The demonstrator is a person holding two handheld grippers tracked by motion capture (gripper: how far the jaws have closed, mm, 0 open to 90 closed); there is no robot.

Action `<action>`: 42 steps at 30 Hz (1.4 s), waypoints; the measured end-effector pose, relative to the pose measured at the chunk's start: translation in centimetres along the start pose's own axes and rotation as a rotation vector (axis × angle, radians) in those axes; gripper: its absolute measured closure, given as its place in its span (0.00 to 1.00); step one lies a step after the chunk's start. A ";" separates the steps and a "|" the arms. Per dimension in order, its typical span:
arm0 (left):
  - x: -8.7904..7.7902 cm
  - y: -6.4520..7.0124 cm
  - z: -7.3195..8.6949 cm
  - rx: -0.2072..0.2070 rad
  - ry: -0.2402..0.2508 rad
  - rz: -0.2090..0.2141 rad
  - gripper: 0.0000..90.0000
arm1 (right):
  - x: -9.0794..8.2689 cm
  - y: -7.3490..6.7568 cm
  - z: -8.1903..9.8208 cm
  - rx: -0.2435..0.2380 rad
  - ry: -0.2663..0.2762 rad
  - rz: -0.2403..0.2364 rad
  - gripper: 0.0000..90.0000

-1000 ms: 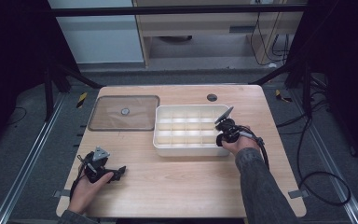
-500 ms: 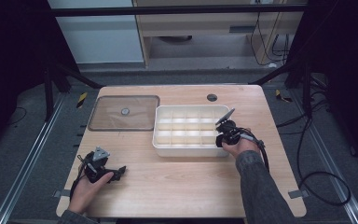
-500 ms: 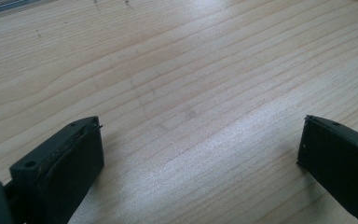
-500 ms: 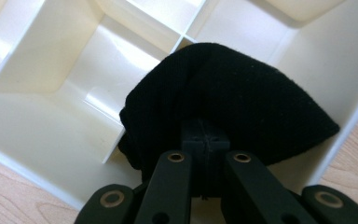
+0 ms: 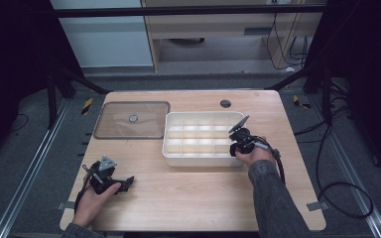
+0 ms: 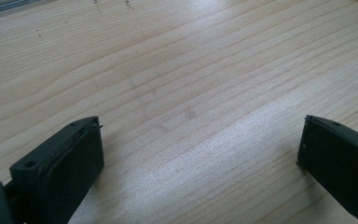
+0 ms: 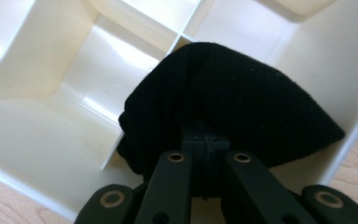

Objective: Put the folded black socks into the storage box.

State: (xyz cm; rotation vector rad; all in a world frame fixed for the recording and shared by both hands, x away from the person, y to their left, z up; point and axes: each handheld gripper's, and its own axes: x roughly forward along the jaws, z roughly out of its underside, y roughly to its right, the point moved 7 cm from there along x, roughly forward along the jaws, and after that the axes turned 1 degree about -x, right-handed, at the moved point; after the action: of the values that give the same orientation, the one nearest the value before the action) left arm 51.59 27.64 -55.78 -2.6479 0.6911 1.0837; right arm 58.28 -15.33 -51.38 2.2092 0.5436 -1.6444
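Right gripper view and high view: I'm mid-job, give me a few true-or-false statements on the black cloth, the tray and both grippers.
1. The right gripper is shut on the black cloth. True.
2. The cloth sits over the compartment tray. True.
3. The left gripper holds a second cloth. False: its jaws stand open over bare table.
4. The clear lid is on the tray. False: it lies flat on the table, left of the tray.
5. The cloth lies at the tray's left end. False: in the high view the right gripper works at its right end.
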 end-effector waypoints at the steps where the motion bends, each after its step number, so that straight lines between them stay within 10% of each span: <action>1: 0.0 0.0 0.0 0.000 0.000 0.001 0.00 | 0.0 0.0 0.0 0.001 -0.001 0.001 1.00; 42: 0.1 0.1 -0.1 0.000 0.001 0.001 0.00 | -0.1 0.2 -0.2 -0.012 -0.017 -0.009 1.00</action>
State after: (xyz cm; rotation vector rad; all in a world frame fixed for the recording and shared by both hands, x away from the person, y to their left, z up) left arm 51.69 27.50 -55.77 -2.6491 0.6925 1.0823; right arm 58.52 -15.40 -51.16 2.1850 0.5585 -1.6590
